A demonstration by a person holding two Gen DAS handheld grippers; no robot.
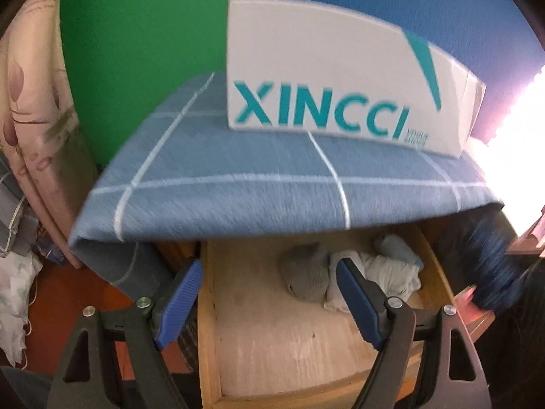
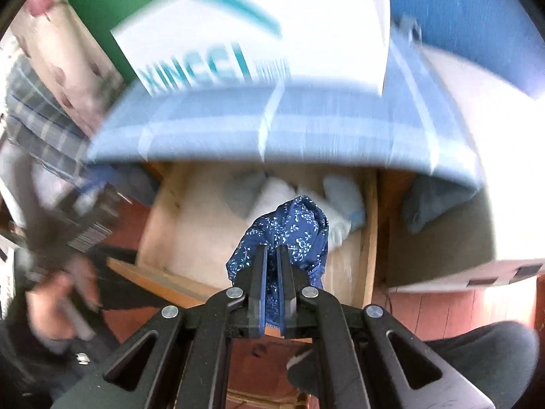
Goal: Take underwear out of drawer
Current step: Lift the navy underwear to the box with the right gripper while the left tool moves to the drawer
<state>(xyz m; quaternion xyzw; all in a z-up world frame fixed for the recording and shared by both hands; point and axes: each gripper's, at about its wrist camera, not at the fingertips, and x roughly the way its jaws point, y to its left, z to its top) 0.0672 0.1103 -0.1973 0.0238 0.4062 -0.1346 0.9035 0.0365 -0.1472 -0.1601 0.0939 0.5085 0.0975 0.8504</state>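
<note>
Right wrist view showed the right gripper (image 2: 271, 255) clamped on a dark blue, white-flowered cloth underwear (image 2: 289, 228), held bunched above the near part of the open pale wooden drawer (image 2: 369, 238). The removal step appeared nearly done; the next move would call for carrying the garment clear of the drawer front. The left gripper (image 1: 269, 293) hung with fingers apart over the drawer, near the grey and white crumpled garments (image 1: 340, 272) at its far right.
</note>
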